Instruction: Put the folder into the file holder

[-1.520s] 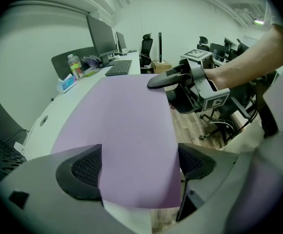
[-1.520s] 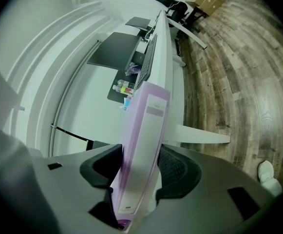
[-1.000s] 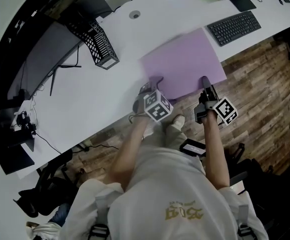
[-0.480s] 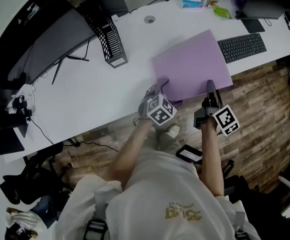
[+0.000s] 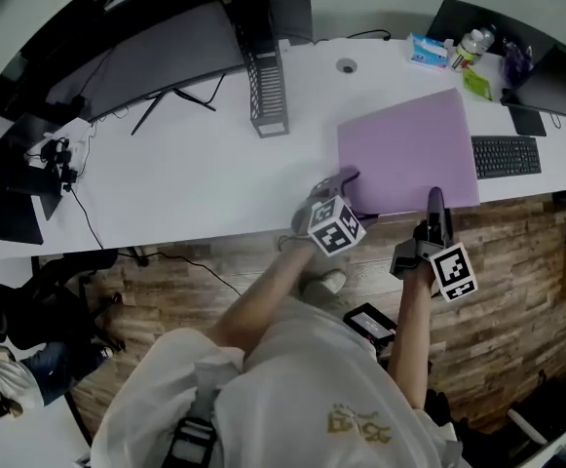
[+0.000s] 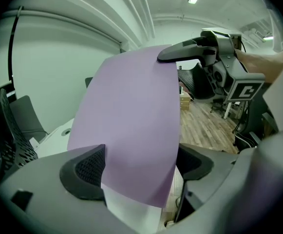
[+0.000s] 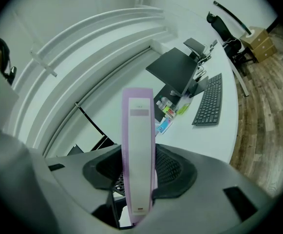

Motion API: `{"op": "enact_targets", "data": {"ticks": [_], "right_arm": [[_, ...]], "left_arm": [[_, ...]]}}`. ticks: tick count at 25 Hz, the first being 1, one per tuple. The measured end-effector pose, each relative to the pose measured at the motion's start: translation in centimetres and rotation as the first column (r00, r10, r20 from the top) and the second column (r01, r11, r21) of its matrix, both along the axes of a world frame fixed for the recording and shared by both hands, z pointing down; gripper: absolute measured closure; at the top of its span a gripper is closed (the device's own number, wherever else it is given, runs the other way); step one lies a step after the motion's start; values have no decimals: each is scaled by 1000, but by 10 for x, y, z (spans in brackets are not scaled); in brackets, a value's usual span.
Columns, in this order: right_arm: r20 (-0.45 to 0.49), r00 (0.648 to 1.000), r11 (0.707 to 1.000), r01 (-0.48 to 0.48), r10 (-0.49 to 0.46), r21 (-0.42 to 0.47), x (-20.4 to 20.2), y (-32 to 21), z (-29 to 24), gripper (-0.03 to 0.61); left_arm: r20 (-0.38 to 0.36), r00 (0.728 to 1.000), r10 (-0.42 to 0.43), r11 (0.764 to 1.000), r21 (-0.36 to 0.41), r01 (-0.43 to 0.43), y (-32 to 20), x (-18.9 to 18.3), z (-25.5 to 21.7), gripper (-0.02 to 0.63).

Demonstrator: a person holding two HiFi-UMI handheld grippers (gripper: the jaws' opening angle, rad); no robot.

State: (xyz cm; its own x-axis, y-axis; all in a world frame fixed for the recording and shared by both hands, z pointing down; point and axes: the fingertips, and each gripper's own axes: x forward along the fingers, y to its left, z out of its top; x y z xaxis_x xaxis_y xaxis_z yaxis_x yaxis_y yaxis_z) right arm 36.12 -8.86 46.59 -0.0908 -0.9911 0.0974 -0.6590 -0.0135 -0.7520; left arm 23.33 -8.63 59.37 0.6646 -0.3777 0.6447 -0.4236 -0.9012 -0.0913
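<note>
Purple folder (image 5: 409, 154) at the desk (image 5: 166, 183) edge, clamped edge-on by the right gripper (image 5: 435, 201), its corner seemingly loose between the left gripper's (image 5: 346, 178) wide, just-closing jaws; the file holder (image 5: 268, 96) stands well apart on the left gripper's side.

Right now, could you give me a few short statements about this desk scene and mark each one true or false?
The right gripper has its fingers shut on the flat purple folder. True.
The folder stands in the black wire-mesh file holder. False: the holder stands apart from it, farther left on the white desk.
A clear plastic bottle stands near the desk's far edge. True.
The black computer keyboard rests on the folder. False: it lies on the desk beside it.
</note>
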Motion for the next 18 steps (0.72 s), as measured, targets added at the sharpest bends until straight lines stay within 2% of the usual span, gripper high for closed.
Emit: {"op": "enact_targets", "data": {"ticks": [11,18], "right_arm": [[-118,990,994,83,-74,72,-27,-27,-63,387],[-185,972,979,166,-142,121,-56,-42,-98,387]], "left_arm": [[-89,994,-70,995,68,76,-30,-10,-47,163],[-144,983,-116,985,110,132,-46,-29,-75,163]]}}
